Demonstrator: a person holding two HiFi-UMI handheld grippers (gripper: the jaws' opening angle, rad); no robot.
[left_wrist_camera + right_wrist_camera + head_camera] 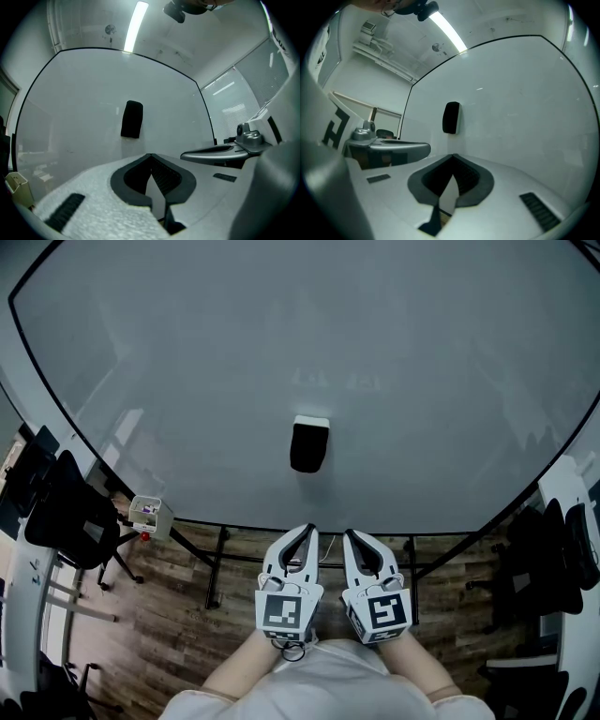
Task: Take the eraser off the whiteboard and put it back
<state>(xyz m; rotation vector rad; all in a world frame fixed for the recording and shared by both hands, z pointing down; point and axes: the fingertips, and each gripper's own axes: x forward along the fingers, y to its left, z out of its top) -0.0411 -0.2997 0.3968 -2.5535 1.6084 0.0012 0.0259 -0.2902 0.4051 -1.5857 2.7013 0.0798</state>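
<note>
One black oblong eraser (309,444), glossy whiteboard (441,371)

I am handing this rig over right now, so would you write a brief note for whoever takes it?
Left gripper: shut, empty, level, facing the whiteboard.
Right gripper: shut, empty, right beside the left one.
Eraser: stuck on the whiteboard ahead of both grippers, clear of them.
Done: nothing that shows.
Left: open a gripper, take the eraser off, put it back.
</note>
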